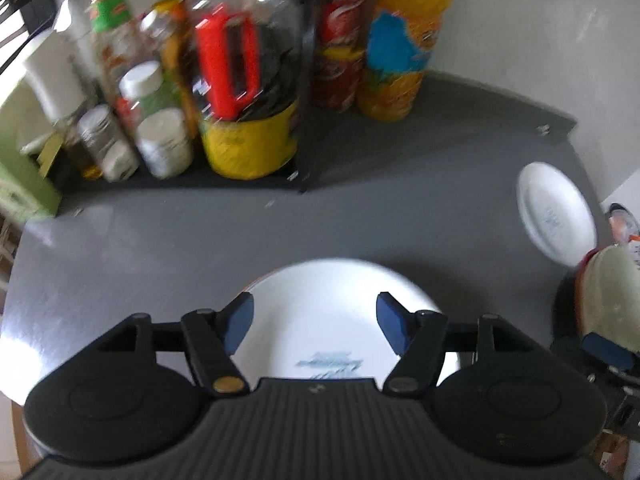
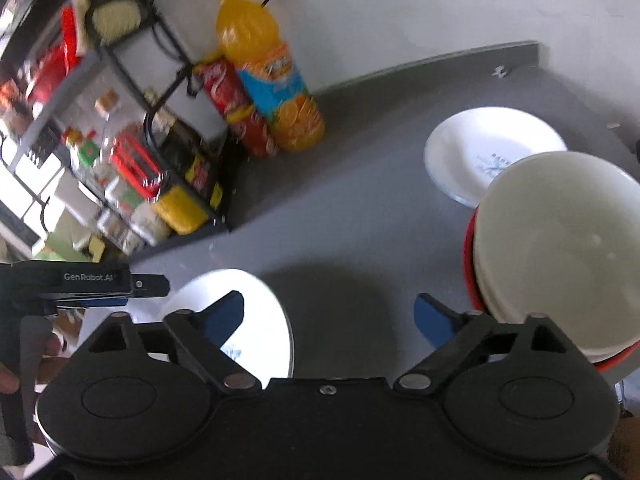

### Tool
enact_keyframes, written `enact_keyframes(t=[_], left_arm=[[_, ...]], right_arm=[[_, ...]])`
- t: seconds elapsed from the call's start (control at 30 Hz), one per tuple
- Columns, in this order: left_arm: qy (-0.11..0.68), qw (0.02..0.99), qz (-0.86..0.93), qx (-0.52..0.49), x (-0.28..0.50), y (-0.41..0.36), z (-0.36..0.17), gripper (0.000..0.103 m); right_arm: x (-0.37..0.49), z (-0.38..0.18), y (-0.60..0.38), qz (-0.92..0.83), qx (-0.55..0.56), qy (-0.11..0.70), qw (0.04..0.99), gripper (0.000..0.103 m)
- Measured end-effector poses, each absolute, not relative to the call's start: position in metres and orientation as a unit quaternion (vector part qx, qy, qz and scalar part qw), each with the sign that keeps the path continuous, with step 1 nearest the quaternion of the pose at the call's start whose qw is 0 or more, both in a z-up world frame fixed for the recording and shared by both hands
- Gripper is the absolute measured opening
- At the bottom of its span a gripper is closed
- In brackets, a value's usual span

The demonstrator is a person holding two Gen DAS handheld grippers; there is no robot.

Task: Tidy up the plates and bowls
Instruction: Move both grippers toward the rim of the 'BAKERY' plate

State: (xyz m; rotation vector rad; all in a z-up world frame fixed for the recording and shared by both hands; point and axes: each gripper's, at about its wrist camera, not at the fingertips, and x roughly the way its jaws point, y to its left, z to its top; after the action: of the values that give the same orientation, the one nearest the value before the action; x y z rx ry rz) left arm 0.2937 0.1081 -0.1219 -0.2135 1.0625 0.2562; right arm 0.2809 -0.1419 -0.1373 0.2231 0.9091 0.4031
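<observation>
**A:** What lies under my left gripper [image 1: 316,320]?

**B:** A round, glossy white plate [image 1: 320,320] with blue print, flat on the matte grey table [image 1: 360,220]. My blue pads stand apart above it, nothing pressed between them.

**A:** And my right gripper [image 2: 330,320]?

**B:** Its jaws are spread wide over bare table, clamping nothing. Just right of it sit the stacked bowls [image 2: 560,248]: smooth off-white bowls, the top one deep, with a red rim showing beneath.

**A:** Where is the second plate [image 2: 480,148]?

**B:** Beyond the bowls, its near edge hidden behind their rim; shallow, white, the same blue print.

**A:** What does each view add?

**B:** The right view shows the bowl's hollow interior and, left of the bowls, the left gripper's black body above the near plate. The left view shows the bowls only as a sliver at the right edge, but shows blurred jars and clear bottles on the black wire rack [image 1: 304,80], with an orange drink bottle [image 1: 404,40] right of it.
</observation>
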Motion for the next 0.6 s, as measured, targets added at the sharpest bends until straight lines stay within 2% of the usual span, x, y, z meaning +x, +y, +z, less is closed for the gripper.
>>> enact_keyframes(t=[0.07,0.17,0.33,0.4,0.6], left_arm=[[0.498,0.855,0.112,-0.093,0.302,0.1,-0.116,0.067],[0.488,0.862,0.096,-0.093,0.311,0.09,-0.107,0.068],[0.46,0.88,0.078,-0.093,0.322,0.071,-0.093,0.081],[0.442,0.889,0.077,-0.088,0.325,0.062,-0.085,0.09],[0.433,0.893,0.06,-0.107,0.342,0.041,-0.077,0.091]], right_arm=[[0.283,-0.131,-0.147,0.186,0.117,0.424,0.879,0.102],[0.286,-0.116,-0.158,0.18,0.121,0.405,0.888,0.103],[0.294,-0.094,-0.185,0.171,0.14,0.383,0.897,0.103],[0.296,-0.088,-0.196,0.164,0.142,0.374,0.902,0.103],[0.301,-0.077,-0.23,0.138,0.139,0.357,0.913,0.103]])
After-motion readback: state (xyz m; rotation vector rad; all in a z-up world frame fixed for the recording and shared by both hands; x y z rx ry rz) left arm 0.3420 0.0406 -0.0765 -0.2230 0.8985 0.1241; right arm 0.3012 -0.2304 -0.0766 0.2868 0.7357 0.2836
